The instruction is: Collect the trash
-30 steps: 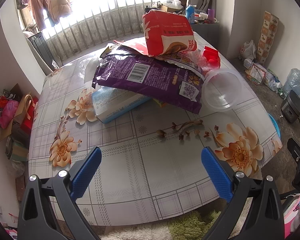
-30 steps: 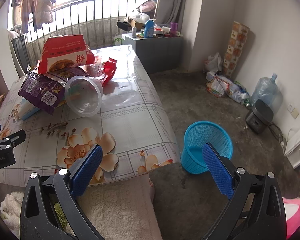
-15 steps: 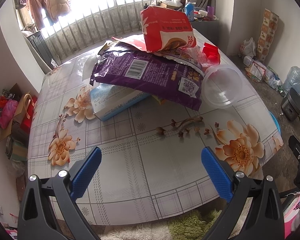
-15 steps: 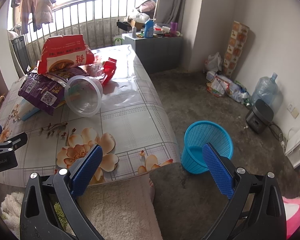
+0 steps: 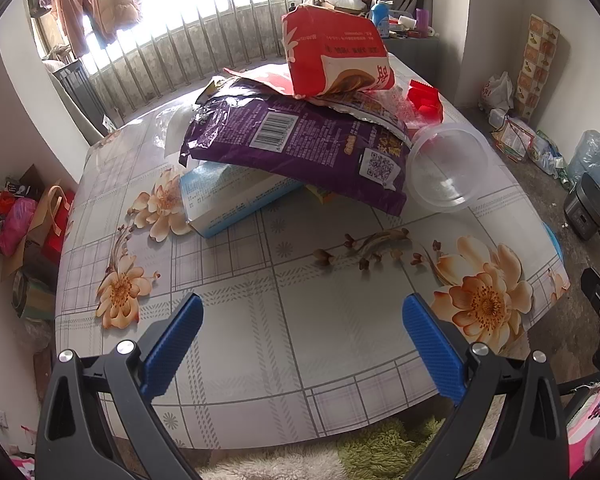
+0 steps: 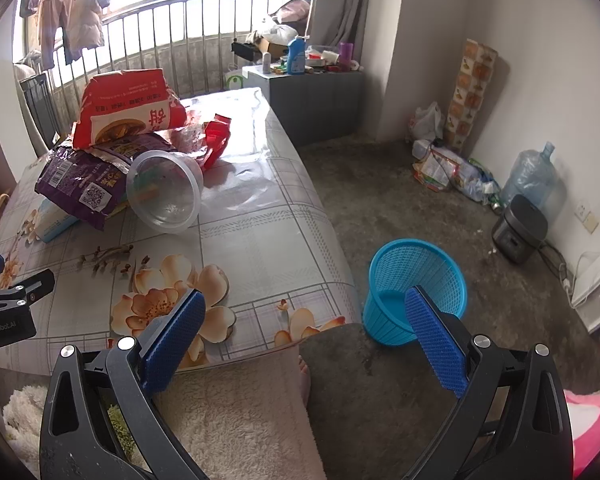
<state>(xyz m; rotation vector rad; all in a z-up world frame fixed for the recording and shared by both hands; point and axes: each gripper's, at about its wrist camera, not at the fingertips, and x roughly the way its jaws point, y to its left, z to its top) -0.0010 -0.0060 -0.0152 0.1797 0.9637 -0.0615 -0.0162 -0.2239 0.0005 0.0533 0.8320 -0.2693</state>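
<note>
A heap of trash lies on the far half of the flowered table [image 5: 284,320]: a red bag [image 5: 332,56] on top, a purple bag [image 5: 296,148] under it, a pale blue packet [image 5: 228,200] beneath, a clear plastic tub [image 5: 446,168] on its side, and a red wrapper [image 5: 424,98]. My left gripper [image 5: 302,320] is open above the table's near part, well short of the heap. My right gripper [image 6: 304,312] is open over the table's corner, nothing between its fingers. The clear tub [image 6: 166,196] and red bag [image 6: 128,108] lie far left of it. A blue mesh basket [image 6: 416,284] stands on the floor.
A person's leg in fleece and a bare foot [image 6: 304,376] are below the table edge. Along the wall sit a black cooker [image 6: 520,228], a water jug [image 6: 532,176] and bagged clutter [image 6: 448,168]. A grey cabinet [image 6: 316,96] stands behind the table. Bags [image 5: 24,220] pile at the left.
The left gripper has crept forward toward the heap, which now looks nearer and larger. The right gripper has barely moved. Both stay open.
</note>
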